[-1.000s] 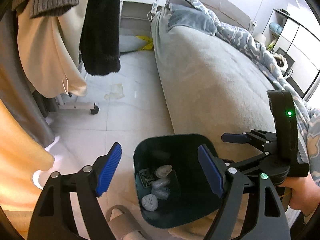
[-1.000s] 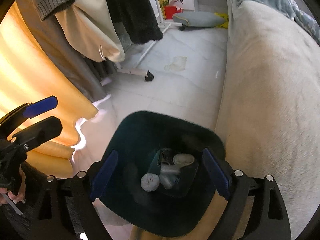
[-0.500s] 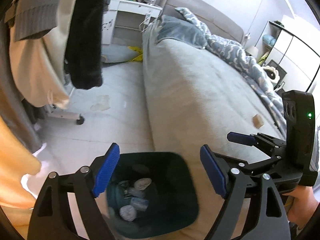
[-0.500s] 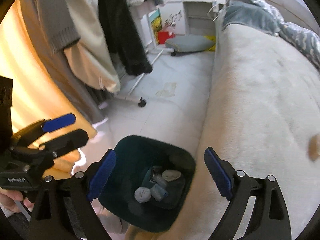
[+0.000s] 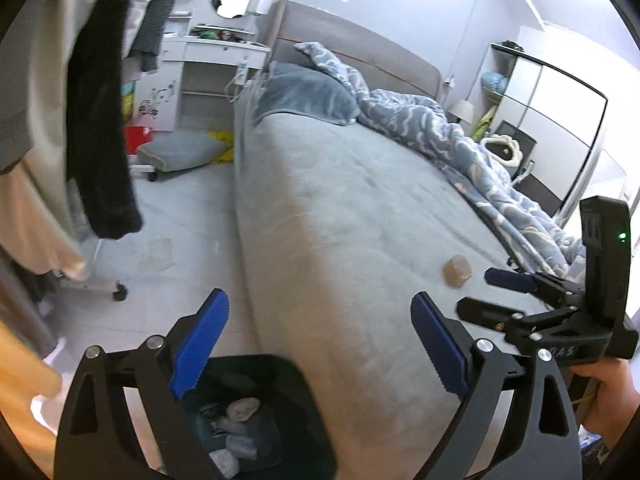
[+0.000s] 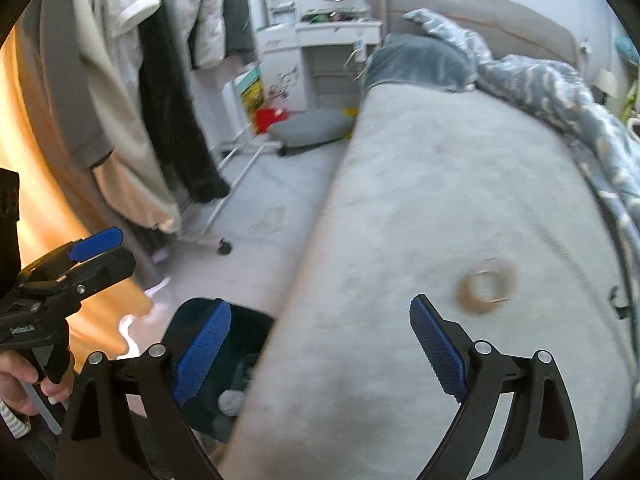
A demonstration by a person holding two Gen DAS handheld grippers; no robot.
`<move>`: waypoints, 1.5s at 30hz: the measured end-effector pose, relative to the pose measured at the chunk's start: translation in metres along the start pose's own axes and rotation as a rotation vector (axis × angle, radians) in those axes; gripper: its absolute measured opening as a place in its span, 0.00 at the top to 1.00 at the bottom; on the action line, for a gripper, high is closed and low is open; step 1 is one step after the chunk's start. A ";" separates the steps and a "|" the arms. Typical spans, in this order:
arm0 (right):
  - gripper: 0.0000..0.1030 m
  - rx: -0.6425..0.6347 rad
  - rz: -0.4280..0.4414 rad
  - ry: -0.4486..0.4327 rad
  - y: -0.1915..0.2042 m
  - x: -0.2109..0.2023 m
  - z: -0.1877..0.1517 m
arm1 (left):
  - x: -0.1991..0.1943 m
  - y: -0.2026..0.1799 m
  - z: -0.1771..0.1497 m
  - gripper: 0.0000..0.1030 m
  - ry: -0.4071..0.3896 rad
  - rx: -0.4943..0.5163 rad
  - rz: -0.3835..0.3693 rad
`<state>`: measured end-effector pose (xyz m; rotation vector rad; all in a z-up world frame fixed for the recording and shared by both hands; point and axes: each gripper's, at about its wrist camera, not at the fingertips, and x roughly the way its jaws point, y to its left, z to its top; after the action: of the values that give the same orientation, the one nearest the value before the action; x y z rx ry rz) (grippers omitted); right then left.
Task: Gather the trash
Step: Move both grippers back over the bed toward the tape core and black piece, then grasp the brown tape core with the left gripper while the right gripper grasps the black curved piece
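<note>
Both claws were spread wide and held nothing: the left claw (image 5: 320, 344) hung over the dark bin (image 5: 288, 412) of crumpled trash (image 5: 240, 408) on the floor beside the bed (image 5: 352, 208). The right claw (image 6: 320, 344) hovered above the mattress, near a tan tape roll (image 6: 486, 286) lying on it.

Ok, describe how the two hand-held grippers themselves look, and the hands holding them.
Each is matte black with silver bolts. The left hand-held gripper and the right hand-held gripper both carry ribbed blue pads on their fingers. A black box with a green light sits on top of the right one. Bare-skinned hands hold the handles; a white coiled cable hangs by the left.
</note>
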<state>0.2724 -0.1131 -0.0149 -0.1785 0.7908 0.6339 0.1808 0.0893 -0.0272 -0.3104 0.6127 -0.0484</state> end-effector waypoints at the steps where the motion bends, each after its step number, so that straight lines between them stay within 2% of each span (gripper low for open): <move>1: 0.10 0.007 -0.017 -0.009 -0.010 -0.006 0.000 | 0.006 -0.008 0.002 0.08 -0.003 0.010 -0.011; 11: 0.08 0.163 -0.197 -0.076 -0.120 -0.047 -0.009 | 0.077 -0.084 0.008 0.08 0.031 0.177 -0.101; 17: 0.08 0.314 -0.282 -0.102 -0.182 -0.052 -0.026 | 0.123 -0.119 0.004 0.08 0.079 0.255 -0.148; 19: 0.08 0.384 -0.286 -0.093 -0.199 -0.047 -0.032 | 0.138 -0.129 0.002 0.08 0.099 0.286 -0.151; 24: 0.08 0.448 -0.305 -0.108 -0.222 -0.039 -0.038 | 0.165 -0.150 -0.002 0.08 0.128 0.344 -0.187; 29: 0.07 0.482 -0.364 -0.119 -0.242 -0.027 -0.041 | 0.193 -0.167 -0.005 0.09 0.177 0.377 -0.200; 33: 0.07 0.486 -0.449 -0.127 -0.263 -0.026 -0.048 | 0.200 -0.185 -0.004 0.10 0.186 0.419 -0.221; 36: 0.07 0.553 -0.453 -0.131 -0.286 -0.024 -0.058 | 0.210 -0.198 -0.004 0.12 0.217 0.443 -0.226; 42: 0.07 0.583 -0.477 -0.119 -0.310 -0.012 -0.061 | 0.228 -0.215 -0.012 0.20 0.263 0.486 -0.257; 45: 0.07 0.573 -0.474 -0.104 -0.316 -0.002 -0.060 | 0.235 -0.219 -0.013 0.28 0.280 0.486 -0.265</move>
<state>0.4222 -0.3895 -0.0812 0.1891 0.7652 -0.0437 0.3759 -0.1543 -0.1024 0.0918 0.8106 -0.4948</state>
